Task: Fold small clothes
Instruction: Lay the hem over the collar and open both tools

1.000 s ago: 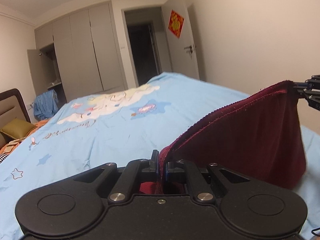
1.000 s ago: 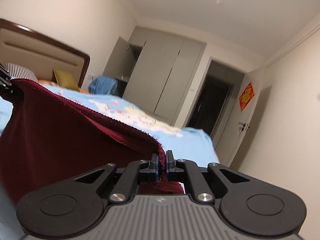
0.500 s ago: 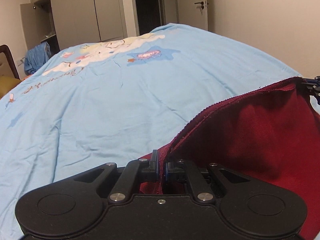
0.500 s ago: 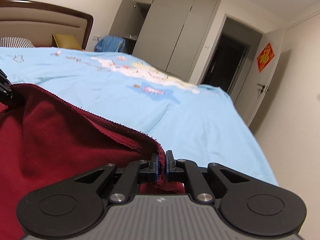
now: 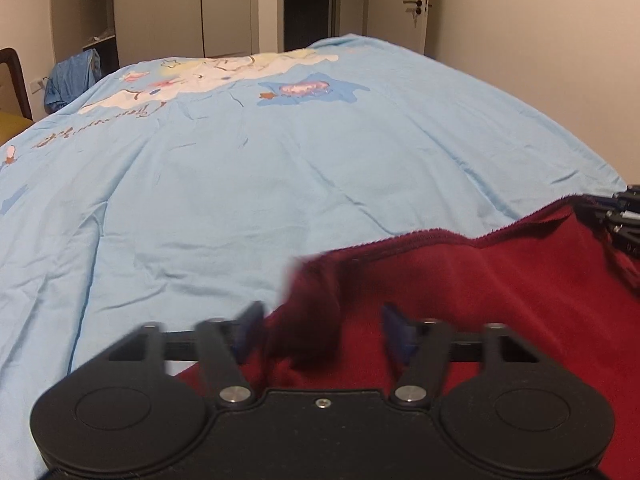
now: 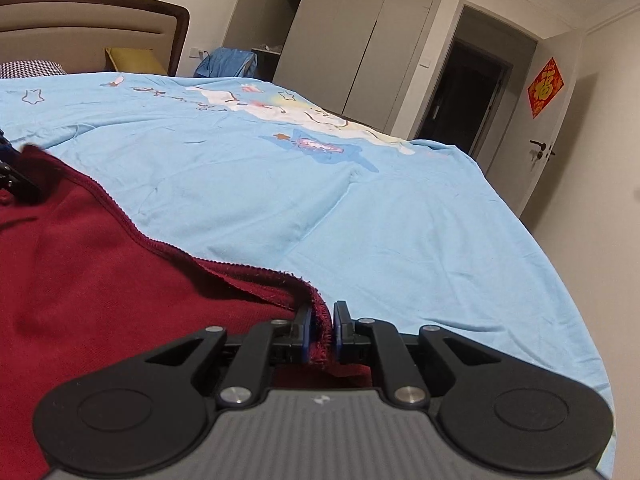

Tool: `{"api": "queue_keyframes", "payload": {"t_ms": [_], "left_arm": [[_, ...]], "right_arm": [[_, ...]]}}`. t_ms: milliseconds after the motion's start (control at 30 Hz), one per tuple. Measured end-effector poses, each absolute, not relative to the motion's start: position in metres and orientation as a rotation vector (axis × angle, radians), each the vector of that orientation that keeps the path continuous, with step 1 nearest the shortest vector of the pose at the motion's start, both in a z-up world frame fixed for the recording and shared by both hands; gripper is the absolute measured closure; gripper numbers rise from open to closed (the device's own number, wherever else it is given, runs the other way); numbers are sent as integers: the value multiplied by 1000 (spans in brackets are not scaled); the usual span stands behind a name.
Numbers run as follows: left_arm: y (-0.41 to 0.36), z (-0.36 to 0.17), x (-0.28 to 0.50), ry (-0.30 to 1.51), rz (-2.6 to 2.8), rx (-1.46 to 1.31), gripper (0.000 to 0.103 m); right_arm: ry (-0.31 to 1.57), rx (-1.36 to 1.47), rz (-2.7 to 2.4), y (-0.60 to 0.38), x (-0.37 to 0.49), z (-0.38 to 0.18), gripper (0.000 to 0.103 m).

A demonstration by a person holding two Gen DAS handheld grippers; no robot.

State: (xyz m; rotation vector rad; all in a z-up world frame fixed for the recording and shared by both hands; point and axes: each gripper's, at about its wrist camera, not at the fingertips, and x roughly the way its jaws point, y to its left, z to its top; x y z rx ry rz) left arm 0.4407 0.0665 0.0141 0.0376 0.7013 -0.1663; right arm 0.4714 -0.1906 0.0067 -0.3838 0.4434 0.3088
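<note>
While the left gripper (image 5: 320,328) gapes wide over the red garment (image 5: 500,292) on the blue bedspread (image 5: 280,168), the right gripper (image 6: 322,330) pinches its hem.

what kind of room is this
A bedroom, most likely at home: a bed under a light blue cartoon-print cover, a padded headboard with pillows, and tall grey wardrobes beside the door.
</note>
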Motion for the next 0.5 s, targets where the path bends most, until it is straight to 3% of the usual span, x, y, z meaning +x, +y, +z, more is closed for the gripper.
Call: {"api": "queue_keyframes", "payload": {"t_ms": [33, 67, 100, 133, 233, 500], "left_arm": [[68, 16, 437, 680, -159, 27, 9], [70, 17, 432, 660, -146, 19, 2], [72, 19, 428, 646, -135, 16, 1], [73, 20, 424, 640, -128, 15, 1], [74, 23, 413, 620, -95, 14, 1], [48, 26, 397, 561, -295, 24, 1]], "right_arm": [[438, -382, 306, -192, 469, 9, 62], [430, -379, 306, -194, 465, 11, 51], [419, -375, 310, -197, 461, 13, 35], [409, -373, 312, -199, 458, 15, 25], [388, -384, 306, -205, 446, 21, 13], [410, -326, 565, -209, 418, 40, 8]]}}
